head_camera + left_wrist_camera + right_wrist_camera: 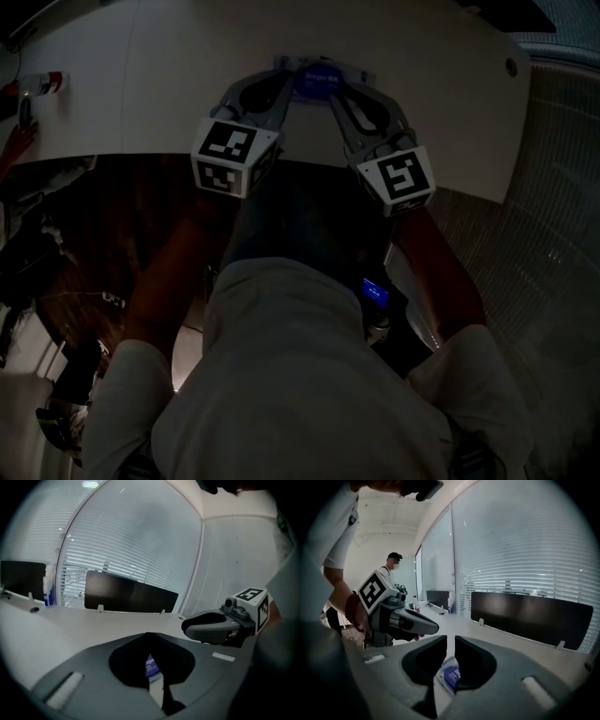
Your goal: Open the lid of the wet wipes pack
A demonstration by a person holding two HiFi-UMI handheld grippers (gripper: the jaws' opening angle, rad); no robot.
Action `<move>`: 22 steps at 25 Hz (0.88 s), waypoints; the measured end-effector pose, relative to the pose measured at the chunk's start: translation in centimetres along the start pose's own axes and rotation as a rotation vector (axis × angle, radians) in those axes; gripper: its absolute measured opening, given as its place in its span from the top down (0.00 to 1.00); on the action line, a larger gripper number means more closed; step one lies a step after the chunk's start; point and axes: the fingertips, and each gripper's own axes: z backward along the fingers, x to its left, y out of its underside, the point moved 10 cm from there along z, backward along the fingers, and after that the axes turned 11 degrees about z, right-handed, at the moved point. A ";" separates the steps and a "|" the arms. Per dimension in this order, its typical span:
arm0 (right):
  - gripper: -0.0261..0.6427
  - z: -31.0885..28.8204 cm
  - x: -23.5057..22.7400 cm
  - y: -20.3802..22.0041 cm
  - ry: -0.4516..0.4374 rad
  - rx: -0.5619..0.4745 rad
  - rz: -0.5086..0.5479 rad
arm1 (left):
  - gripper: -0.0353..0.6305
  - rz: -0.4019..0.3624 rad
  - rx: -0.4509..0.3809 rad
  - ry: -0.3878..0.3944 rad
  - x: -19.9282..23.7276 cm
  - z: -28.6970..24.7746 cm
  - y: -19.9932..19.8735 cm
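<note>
Wipes pack [321,77], white with a blue label, lies flat on the white worktop [169,84] near its front edge, between both claw tips. Left claw [150,638] has its tips together. Right claw [450,644] stands narrowly spread, pinching nothing, with open surface beyond.

A white, smooth-topped table [187,84] with a curved near edge is shown, and a flat white-and-blue wet wipes pack [320,77] is laid on its top. Dark, upright rectangular partition panels [529,616] are stood along its far side. A small white object with a red band [42,82], too dim to be identified, is placed at the table's left end.
</note>
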 end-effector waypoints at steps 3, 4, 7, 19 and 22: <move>0.89 -1.2 0.3 1.5 -0.004 0.029 0.033 | 0.94 0.017 0.040 -0.048 1.8 -1.0 2.5; 0.89 -1.6 0.4 2.0 -0.007 0.039 0.041 | 0.94 0.026 0.058 -0.058 2.4 -1.2 3.3; 0.89 -2.8 0.9 3.2 -0.022 0.069 0.073 | 0.94 0.048 0.092 -0.078 3.7 -1.9 5.1; 0.81 -7.1 2.0 8.6 -0.083 0.199 0.231 | 0.94 0.069 0.248 -0.104 5.6 -5.9 9.4; 0.79 -7.5 2.2 10.0 -0.082 0.221 0.237 | 0.94 0.079 0.287 -0.113 5.8 -6.6 10.1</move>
